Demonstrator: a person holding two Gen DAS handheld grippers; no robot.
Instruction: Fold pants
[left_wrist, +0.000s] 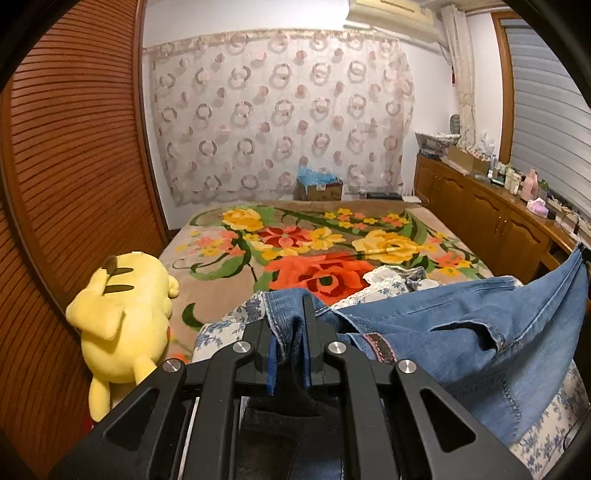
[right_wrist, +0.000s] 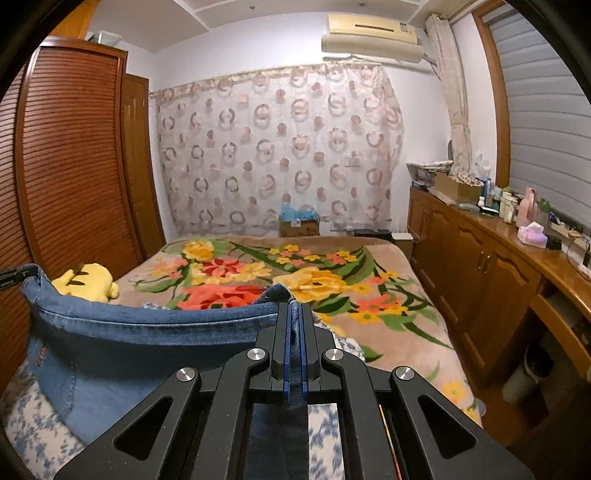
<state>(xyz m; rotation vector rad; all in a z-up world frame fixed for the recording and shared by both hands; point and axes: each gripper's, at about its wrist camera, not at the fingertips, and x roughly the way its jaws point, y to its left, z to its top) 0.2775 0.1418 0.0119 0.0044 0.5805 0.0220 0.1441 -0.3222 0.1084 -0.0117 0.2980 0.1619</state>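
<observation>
A bed covered by a plush tan blanket printed with large red, orange and yellow flowers fills the room, flanked by a slatted brown wooden wardrobe on one side and a long brown wooden cabinet cluttered with bottles on the other. A sheer curtain patterned with pink rings hangs on the far wall. Blue denim pants stretch in the air above the near end of the bed — each end caught by a tool. The left gripper is clamped on a bunched denim edge; the right gripper pinches the opposite edge, jaws nearly together. A blue-and-white floral cloth lies beneath. A yellow plush toy rests beside the wardrobe.
</observation>
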